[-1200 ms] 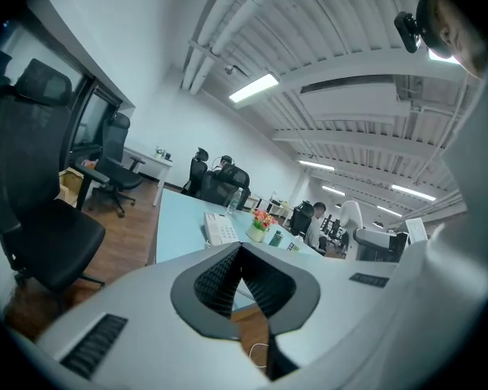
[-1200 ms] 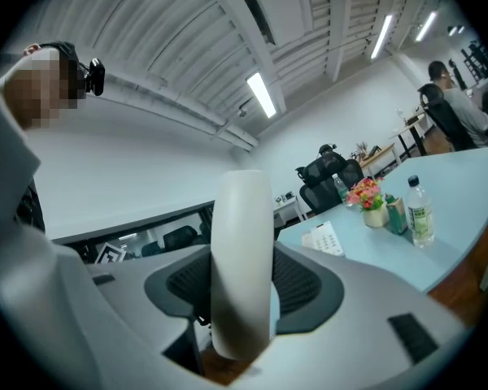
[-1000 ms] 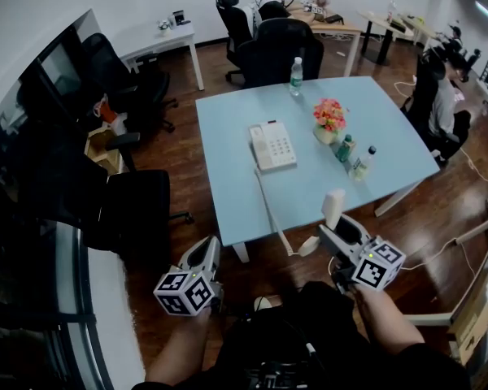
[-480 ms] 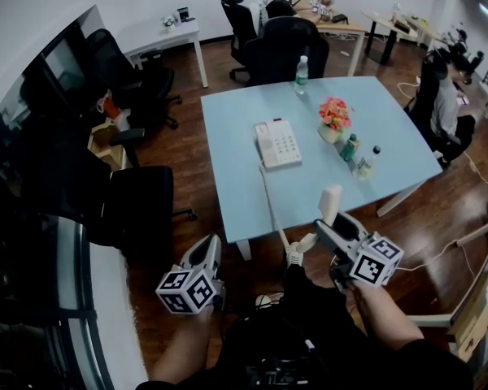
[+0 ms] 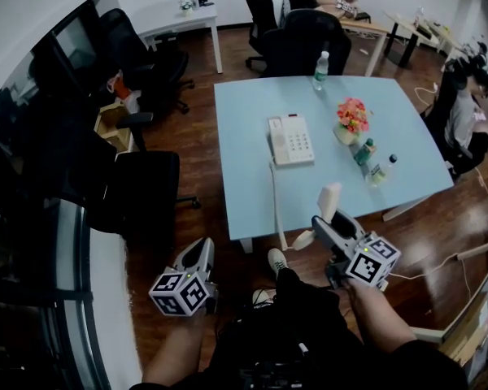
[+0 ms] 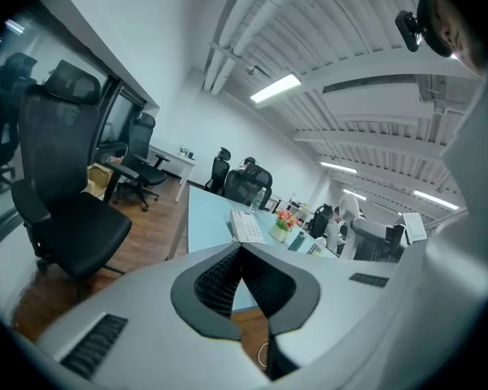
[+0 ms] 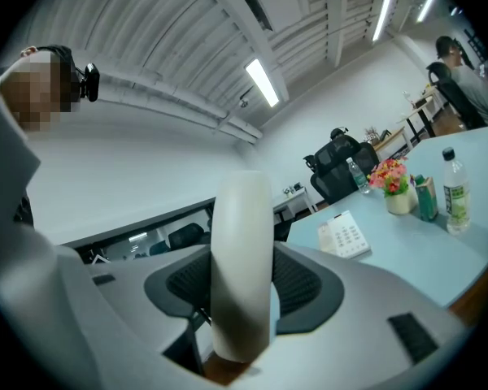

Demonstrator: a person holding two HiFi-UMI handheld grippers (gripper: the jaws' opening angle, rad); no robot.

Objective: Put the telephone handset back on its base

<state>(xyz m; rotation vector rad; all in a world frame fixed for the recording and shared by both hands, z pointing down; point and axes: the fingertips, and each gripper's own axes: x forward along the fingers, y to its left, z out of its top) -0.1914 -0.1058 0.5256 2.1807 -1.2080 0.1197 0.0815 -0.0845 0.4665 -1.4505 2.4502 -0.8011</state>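
Observation:
The white telephone base [image 5: 291, 140] lies on the pale blue table [image 5: 248, 185], also seen in the right gripper view as the base [image 7: 344, 236] and in the left gripper view as the base [image 6: 248, 227]. Its cord [image 5: 274, 197] runs off the near table edge down to the cream handset [image 5: 330, 199]. My right gripper [image 5: 321, 222] is shut on the handset [image 7: 242, 258], held upright just short of the table's near edge. My left gripper [image 5: 197, 258] hangs low at the left, over the floor, shut and empty; its pads [image 6: 228, 279] meet at the tips.
A vase of flowers [image 5: 352, 120], two small bottles [image 5: 366, 151] and a water bottle [image 5: 321, 65] stand on the table's right and far side. Black office chairs [image 5: 142, 197] stand left of the table. A person sits at the far desk [image 5: 354, 19].
The table sits lower and more central in the head view, so I have come a little closer. The handset stays in the right gripper. A shoe now shows below the table edge.

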